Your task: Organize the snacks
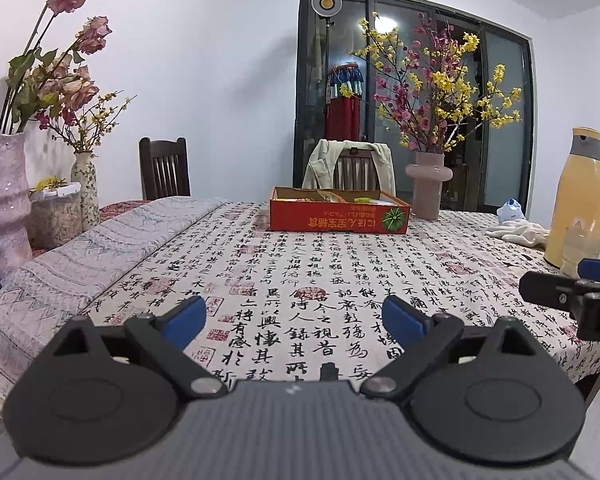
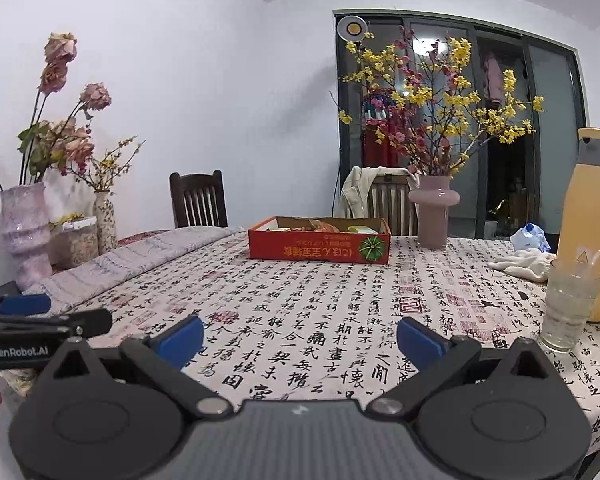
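Observation:
A shallow red cardboard box [image 1: 339, 218] with snack packets [image 1: 332, 197] inside stands at the far middle of the table; it also shows in the right wrist view [image 2: 319, 247]. My left gripper [image 1: 294, 320] is open and empty, low over the near table edge, far from the box. My right gripper [image 2: 300, 340] is open and empty, also near the front edge. Each gripper shows at the side of the other's view: the right one [image 1: 568, 292] and the left one [image 2: 40, 320].
The table carries a calligraphy-print cloth [image 1: 300, 272]. A pink vase of blossoms [image 1: 427, 190] stands right of the box. A yellow flask [image 2: 592, 224], a glass [image 2: 568, 304] and a white cloth [image 2: 524, 262] are at the right. Vases [image 1: 4, 200] stand at the left. Chairs [image 1: 164, 168] are behind.

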`<move>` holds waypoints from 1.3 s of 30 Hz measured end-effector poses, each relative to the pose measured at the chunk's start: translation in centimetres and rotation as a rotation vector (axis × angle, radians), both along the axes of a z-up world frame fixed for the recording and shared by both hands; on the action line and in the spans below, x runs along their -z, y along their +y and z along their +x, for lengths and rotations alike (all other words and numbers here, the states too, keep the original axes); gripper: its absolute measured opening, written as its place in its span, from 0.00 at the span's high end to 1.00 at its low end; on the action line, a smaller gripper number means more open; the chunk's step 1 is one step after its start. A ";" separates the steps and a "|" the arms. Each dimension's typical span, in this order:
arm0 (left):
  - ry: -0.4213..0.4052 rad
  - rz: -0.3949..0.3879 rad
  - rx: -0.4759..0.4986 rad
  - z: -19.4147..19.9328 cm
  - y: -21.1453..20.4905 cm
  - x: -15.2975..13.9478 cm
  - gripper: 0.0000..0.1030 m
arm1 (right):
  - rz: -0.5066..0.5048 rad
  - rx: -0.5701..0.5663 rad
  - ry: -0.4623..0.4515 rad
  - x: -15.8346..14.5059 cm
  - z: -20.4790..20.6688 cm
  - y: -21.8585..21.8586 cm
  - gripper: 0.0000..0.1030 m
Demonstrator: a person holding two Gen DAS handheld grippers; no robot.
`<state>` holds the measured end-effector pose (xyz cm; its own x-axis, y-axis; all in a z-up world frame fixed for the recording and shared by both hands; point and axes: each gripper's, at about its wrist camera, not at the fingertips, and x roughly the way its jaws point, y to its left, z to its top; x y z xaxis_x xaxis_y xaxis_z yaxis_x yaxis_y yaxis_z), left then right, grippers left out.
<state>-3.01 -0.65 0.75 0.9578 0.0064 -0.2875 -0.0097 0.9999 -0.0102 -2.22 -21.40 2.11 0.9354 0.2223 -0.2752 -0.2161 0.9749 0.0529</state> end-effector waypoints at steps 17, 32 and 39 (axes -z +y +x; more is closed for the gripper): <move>-0.007 0.007 0.007 -0.1 -0.2 0.0 0.07 | 0.012 0.025 -0.003 0.0 0.0 -0.4 0.00; -0.010 0.009 0.007 -0.1 -0.2 -0.1 0.07 | 0.014 0.028 -0.002 0.1 0.0 -0.5 0.00; -0.019 0.016 0.005 -0.2 -0.2 -0.2 0.04 | 0.010 0.031 -0.003 0.0 0.0 -0.4 0.00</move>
